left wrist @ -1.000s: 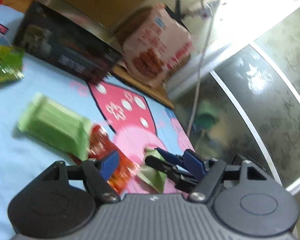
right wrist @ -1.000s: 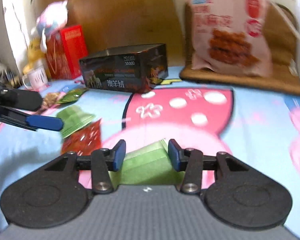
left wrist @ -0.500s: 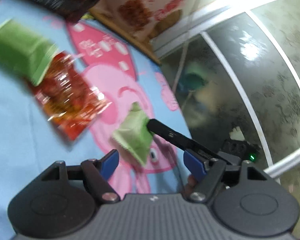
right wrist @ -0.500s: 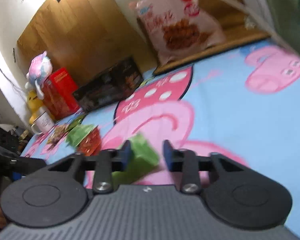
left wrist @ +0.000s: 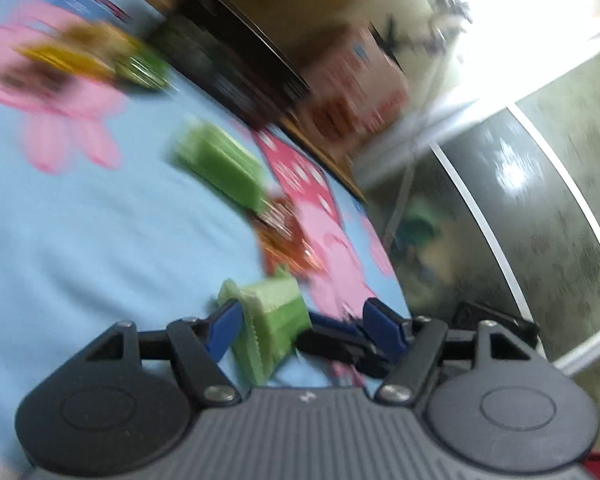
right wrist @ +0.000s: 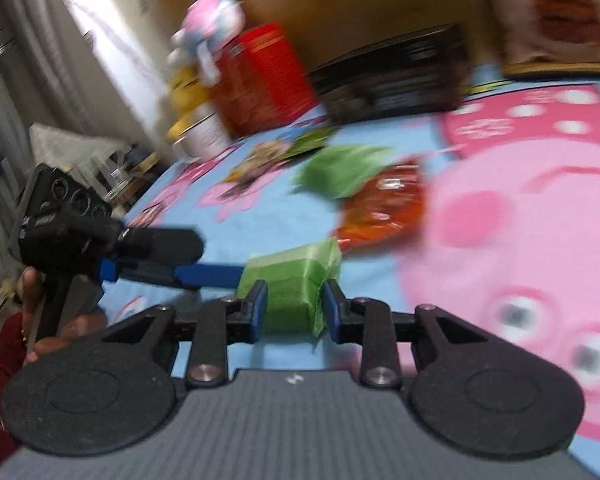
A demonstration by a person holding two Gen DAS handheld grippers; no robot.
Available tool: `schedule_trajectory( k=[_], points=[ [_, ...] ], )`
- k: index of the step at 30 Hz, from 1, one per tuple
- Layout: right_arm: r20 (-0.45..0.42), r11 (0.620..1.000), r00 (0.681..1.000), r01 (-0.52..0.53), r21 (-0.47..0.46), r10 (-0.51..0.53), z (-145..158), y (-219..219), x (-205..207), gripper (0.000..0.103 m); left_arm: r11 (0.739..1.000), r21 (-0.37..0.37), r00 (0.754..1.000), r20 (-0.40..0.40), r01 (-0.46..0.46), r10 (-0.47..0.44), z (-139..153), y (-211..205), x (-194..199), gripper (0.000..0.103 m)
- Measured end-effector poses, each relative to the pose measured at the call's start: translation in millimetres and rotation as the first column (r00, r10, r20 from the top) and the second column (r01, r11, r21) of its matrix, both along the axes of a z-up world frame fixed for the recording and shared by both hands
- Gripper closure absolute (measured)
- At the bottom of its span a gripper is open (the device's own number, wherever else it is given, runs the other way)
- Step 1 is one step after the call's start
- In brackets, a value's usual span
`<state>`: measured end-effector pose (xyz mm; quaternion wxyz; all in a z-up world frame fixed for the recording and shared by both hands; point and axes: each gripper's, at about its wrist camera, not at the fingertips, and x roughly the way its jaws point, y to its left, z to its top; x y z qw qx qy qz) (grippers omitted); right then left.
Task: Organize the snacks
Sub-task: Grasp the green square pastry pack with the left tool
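Note:
A small green snack packet (right wrist: 288,284) sits between the blue pads of my right gripper (right wrist: 295,310). Both pads touch it while the jaws are opening slightly. In the left wrist view the same packet (left wrist: 274,316) lies inside the wide jaws of my left gripper (left wrist: 302,328), close to the left pad, with the right gripper's fingers (left wrist: 332,340) reaching in from the right. The left gripper's fingers (right wrist: 208,270) come in from the left in the right wrist view. A larger green packet (right wrist: 344,170) and a red-orange packet (right wrist: 384,208) lie on the blue cartoon sheet (right wrist: 260,220).
A black box (right wrist: 392,80), a red box (right wrist: 260,76), a mug (right wrist: 204,136) and plush toys (right wrist: 212,20) stand at the back. Flat packets (right wrist: 268,160) lie near the mug. A big pink snack bag (left wrist: 352,84) leans behind. A glass door (left wrist: 540,220) borders the right.
My right gripper closed on the small green packet and carried it off the pink print toward the left. The left gripper swung over, so the packet now sits between its jaws.

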<state>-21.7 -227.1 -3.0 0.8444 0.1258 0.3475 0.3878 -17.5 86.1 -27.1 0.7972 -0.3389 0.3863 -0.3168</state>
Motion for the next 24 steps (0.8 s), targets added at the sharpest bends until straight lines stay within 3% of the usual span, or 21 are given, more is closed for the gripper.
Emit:
schedule_trajectory(
  k=[6, 13, 20, 24],
  points=[
    [0.099, 0.983, 0.983, -0.141, -0.121, 0.154, 9.8, 68.7, 8.6, 0.059, 0.989, -0.015, 0.989, 0.009, -0.145, 0.145, 2.7, 47.2, 2.5, 0.032],
    [0.188, 0.940, 0.957, -0.159, -0.302, 0.222, 12.0, 77.2, 1.8, 0.053, 0.992, -0.037, 0.991, 0.053, -0.124, 0.126, 9.2, 59.2, -7.9, 0.032],
    [0.244, 0.920, 0.937, -0.151, -0.363, 0.250, 7.9, 92.4, 0.3, 0.056, 0.996, 0.013, 0.994, 0.075, -0.084, 0.083, -3.1, 38.5, -9.0, 0.032],
    [0.271, 0.920, 0.936, -0.114, -0.374, 0.226, 7.4, 96.1, 3.6, 0.063, 0.995, -0.031, 0.994, 0.050, -0.096, 0.097, -4.0, 43.8, -3.0, 0.032]
  ],
)
